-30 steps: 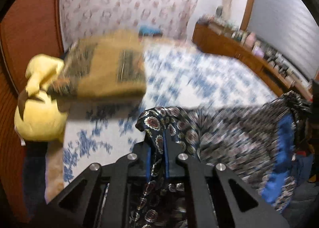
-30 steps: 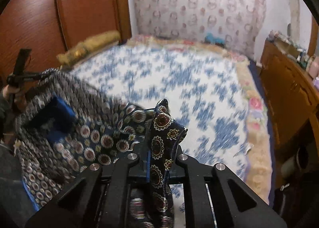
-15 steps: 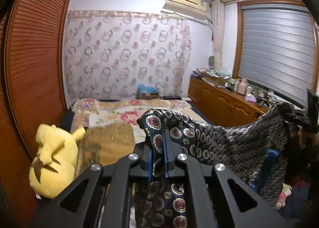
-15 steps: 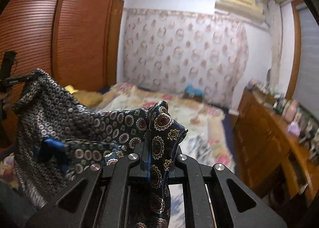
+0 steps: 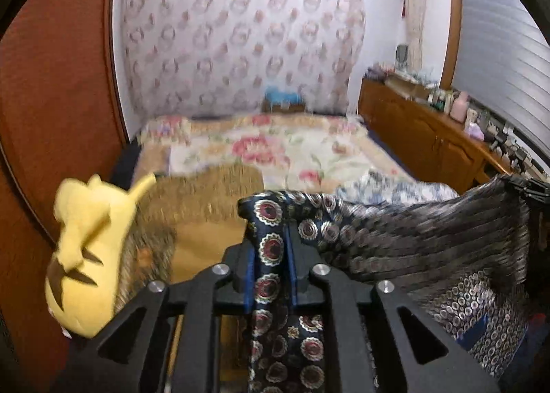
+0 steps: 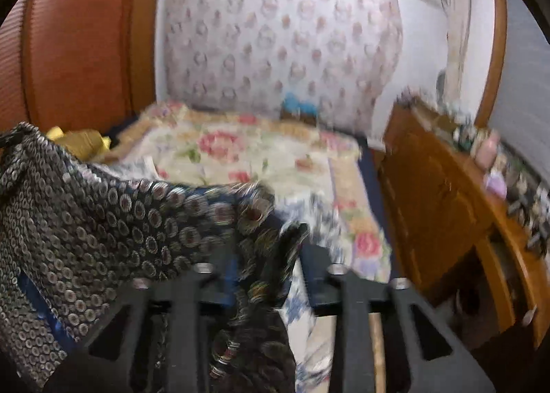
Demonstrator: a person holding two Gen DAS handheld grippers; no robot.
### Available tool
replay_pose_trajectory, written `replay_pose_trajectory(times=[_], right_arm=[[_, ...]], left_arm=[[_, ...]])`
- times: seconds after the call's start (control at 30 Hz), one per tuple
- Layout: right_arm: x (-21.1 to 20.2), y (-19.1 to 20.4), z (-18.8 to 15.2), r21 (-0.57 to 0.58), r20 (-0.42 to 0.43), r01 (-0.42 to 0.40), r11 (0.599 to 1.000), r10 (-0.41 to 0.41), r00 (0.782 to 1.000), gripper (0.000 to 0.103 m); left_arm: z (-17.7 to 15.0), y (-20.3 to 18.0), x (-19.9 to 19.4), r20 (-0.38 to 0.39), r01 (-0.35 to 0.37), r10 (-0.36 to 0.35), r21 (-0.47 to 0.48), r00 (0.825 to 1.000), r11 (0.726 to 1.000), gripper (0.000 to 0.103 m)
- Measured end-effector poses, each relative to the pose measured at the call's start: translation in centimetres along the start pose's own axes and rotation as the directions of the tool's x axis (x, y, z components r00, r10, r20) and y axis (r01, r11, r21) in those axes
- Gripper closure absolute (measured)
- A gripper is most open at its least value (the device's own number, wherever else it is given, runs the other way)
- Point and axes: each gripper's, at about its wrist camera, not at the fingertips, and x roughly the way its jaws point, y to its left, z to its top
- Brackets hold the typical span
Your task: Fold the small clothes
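The left gripper (image 5: 270,255) has a corner of the dark patterned garment (image 5: 412,241) between its 2 fingers; its jaws are opening, yet the blue pads still sit against the fabric on both sides, so the cloth is pinched there. From that corner the garment stretches away to the right as a hanging sheet, above the near end of the bed (image 5: 275,152), with a blue lining showing low on its right part. The right gripper (image 6: 266,255) is opening too: its jaws stand well apart, and the garment's other corner lies loosely in the gap, bunched against the left finger and clear of the right one. In the right wrist view the cloth spreads out to the left, motion-blurred. Behind it the bed carries a floral cover. A yellow plush toy (image 5: 89,248) lies at the left beside a tan blanket (image 5: 202,200), next to the reddish wooden wardrobe (image 5: 51,100). A wooden sideboard (image 6: 447,193) with small bottles runs along the right wall
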Motion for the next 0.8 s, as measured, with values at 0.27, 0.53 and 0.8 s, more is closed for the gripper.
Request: replay_pose_trajectory(times=[0.27,0.53,0.8], right_arm=[[-0.2,0.3,-4.5,0.001,-0.047,-0.035,0.999,0.035,0.998,0.048],[-0.4,0.7,-8.1,0.048,-0.091,-0.039,0.998,0.044,0.995,0.048],[0.5,-0.6,-11.6,0.103,-0.156,-0.027,0.994,0.043,0.987,0.048]], left_arm=[[-4.9,-0.5,-1.4,-0.029,0.023,-0.023,0.012,0.999,1.000,0.062],[-9.5,-1.1,-3.1,-0.066,0.033,-0.031,0.023,0.997,0.999,0.059],[-13.2,-1.8,-2.8,-0.112,0.008,-0.002,0.047,0.994,0.999,0.051]])
